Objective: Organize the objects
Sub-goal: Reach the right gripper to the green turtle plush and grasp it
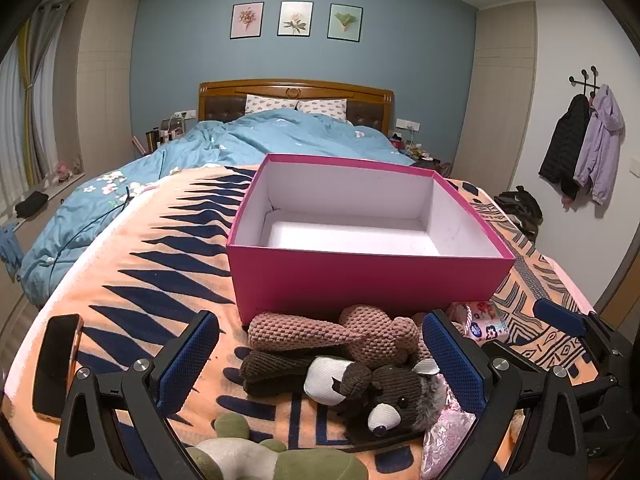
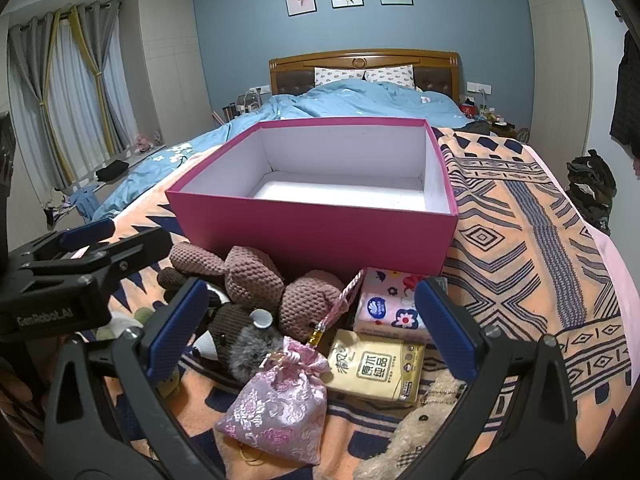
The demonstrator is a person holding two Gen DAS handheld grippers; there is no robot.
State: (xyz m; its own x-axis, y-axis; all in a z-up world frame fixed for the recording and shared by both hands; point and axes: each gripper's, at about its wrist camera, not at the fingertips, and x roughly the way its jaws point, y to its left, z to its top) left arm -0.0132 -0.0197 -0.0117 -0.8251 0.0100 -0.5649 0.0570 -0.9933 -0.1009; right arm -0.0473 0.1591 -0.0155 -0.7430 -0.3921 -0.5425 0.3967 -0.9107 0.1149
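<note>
The pink box (image 1: pixel 360 276) sits open and empty on the orange patterned blanket (image 1: pixel 132 264), white inside, and serves as the landmark here. Just in front of its near wall lies a heap of small things: a pinkish-brown knitted plush (image 1: pixel 340 334) touching the box's base, a dark brown plush with a white snout (image 1: pixel 360 392) in front of that, and a green and white plush (image 1: pixel 256 456) nearer still. To the box's front right lie a floral tissue pack (image 2: pixel 394 304) against its wall, a yellow tissue pack (image 2: pixel 376 366) in front of that, a pink brocade pouch (image 2: pixel 276 404) and a beige plush (image 2: pixel 416 436). A phone (image 1: pixel 56 364) lies well to the box's front left.

The left gripper (image 1: pixel 320 364) hangs over the brown plushes, jaws spread wide and holding nothing. The right gripper (image 2: pixel 308 320) hangs over the pouch and tissue packs, equally wide, empty.

Beyond the box lies a blue duvet (image 1: pixel 248 140).
</note>
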